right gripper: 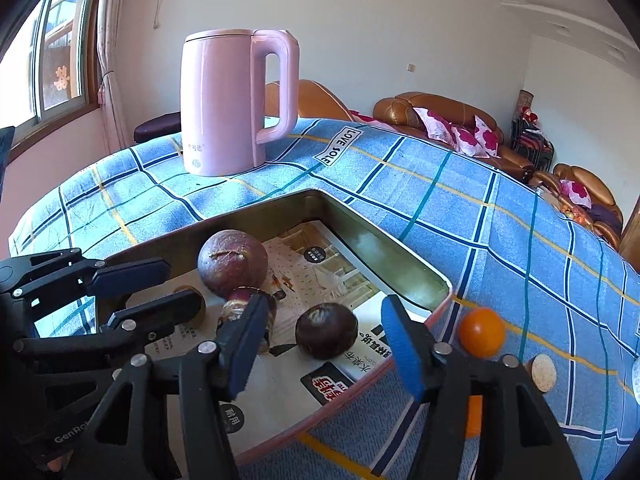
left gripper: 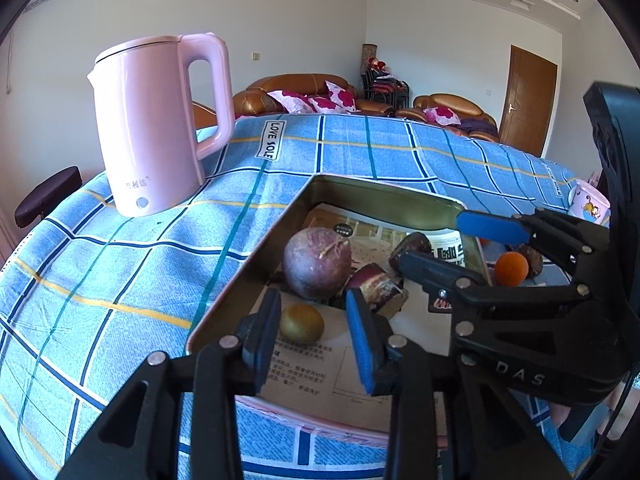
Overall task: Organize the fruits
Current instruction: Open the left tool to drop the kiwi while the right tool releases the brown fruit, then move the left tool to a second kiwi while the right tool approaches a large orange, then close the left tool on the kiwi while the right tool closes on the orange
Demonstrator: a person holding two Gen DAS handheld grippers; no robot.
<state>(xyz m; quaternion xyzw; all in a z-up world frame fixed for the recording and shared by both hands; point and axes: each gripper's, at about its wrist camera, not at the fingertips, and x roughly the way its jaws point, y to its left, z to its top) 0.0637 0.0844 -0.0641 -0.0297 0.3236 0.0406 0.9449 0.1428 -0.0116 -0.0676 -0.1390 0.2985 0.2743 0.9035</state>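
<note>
A metal tin tray lined with printed paper sits on the blue checked cloth. In it lie a large purple passion fruit, a small green-brown fruit, a reddish cut piece and a dark round fruit. An orange lies on the cloth outside the tray. My left gripper is open over the tray around the green-brown fruit. My right gripper is open over the dark fruit.
A pink kettle stands on the cloth behind the tray. A printed cup stands at the right edge. A round beige piece lies near the orange. Sofas and a door stand beyond the table.
</note>
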